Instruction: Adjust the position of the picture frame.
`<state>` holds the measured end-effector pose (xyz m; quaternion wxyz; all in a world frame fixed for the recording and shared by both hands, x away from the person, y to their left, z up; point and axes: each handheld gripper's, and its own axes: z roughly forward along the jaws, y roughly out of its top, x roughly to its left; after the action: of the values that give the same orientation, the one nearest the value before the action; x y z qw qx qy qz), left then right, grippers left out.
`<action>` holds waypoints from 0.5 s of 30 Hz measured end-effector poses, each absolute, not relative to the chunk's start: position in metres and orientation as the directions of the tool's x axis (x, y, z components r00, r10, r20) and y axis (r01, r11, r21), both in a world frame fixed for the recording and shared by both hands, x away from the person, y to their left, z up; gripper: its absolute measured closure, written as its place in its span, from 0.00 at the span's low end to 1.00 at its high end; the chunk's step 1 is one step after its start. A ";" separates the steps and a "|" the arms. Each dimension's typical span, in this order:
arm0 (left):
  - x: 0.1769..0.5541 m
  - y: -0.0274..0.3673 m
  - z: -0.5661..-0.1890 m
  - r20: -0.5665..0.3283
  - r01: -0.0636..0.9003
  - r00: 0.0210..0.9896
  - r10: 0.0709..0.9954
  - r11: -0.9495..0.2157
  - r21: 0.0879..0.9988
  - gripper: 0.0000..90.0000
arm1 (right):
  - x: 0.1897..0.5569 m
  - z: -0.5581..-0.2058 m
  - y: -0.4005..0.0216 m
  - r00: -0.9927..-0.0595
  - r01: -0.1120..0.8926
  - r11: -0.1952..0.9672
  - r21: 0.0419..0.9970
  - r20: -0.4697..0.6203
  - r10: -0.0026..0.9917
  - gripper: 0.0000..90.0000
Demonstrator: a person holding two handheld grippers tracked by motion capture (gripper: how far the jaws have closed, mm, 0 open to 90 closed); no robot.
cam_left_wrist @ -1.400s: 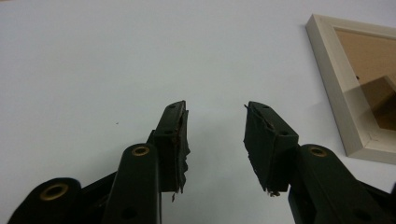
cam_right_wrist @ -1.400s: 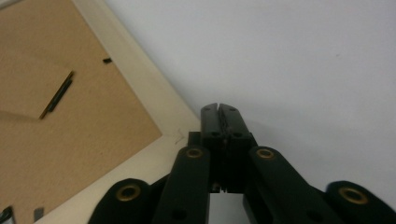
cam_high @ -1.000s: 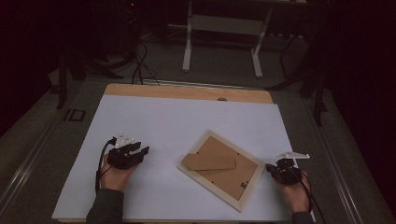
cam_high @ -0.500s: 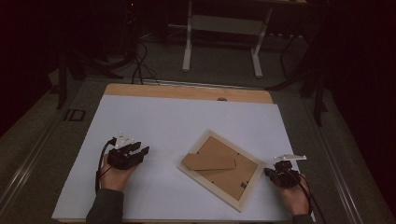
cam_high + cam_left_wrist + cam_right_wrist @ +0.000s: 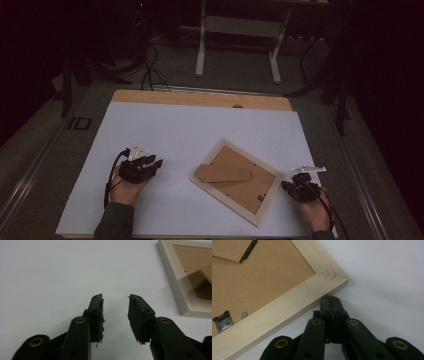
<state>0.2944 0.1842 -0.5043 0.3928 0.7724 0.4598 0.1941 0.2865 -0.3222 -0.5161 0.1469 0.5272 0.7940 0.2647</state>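
On the left of the white tabletop [image 5: 200,125], the left hand-held gripper [image 5: 155,165] rests low over bare surface, its black jaws spread with a clear gap between them and nothing in it. The rubbery pads [image 5: 100,312] lining the jaws look worn and frayed at their edges. A black cable [image 5: 111,172] loops from it back past the person's left hand [image 5: 126,187].

Just right of centre lies a picture frame [image 5: 235,173], face down and turned at an angle: a pale, smooth wooden border around a brown fibreboard backing, with a folded cardboard stand [image 5: 223,173] on top and small metal clips [image 5: 222,320] at the edge.

The right hand-held gripper [image 5: 287,186] sits just beside the frame's right corner, jaws pressed together on nothing, tips almost at the mitred joint. Beyond the tabletop's bare wooden far edge [image 5: 200,98], a dim floor holds a metal stand [image 5: 237,30] and loose cables [image 5: 150,75].
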 end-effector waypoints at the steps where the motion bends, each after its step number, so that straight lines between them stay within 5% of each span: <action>1: 0.294 0.184 -0.505 -0.062 0.558 0.504 0.861 -0.270 0.785 0.75 | 0.286 -0.516 -0.321 -0.401 0.760 0.304 0.574 0.047 0.915 1.00; 15: 0.295 0.180 -0.507 -0.056 0.564 0.522 0.851 -0.296 0.771 0.90 | 0.286 -0.515 -0.314 -0.428 0.759 0.325 0.564 0.055 0.902 1.00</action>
<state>0.2955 0.1803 -0.5075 0.3849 0.7830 0.4518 0.1863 0.2860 -0.3140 -0.5155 0.1355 0.5174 0.8027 0.2638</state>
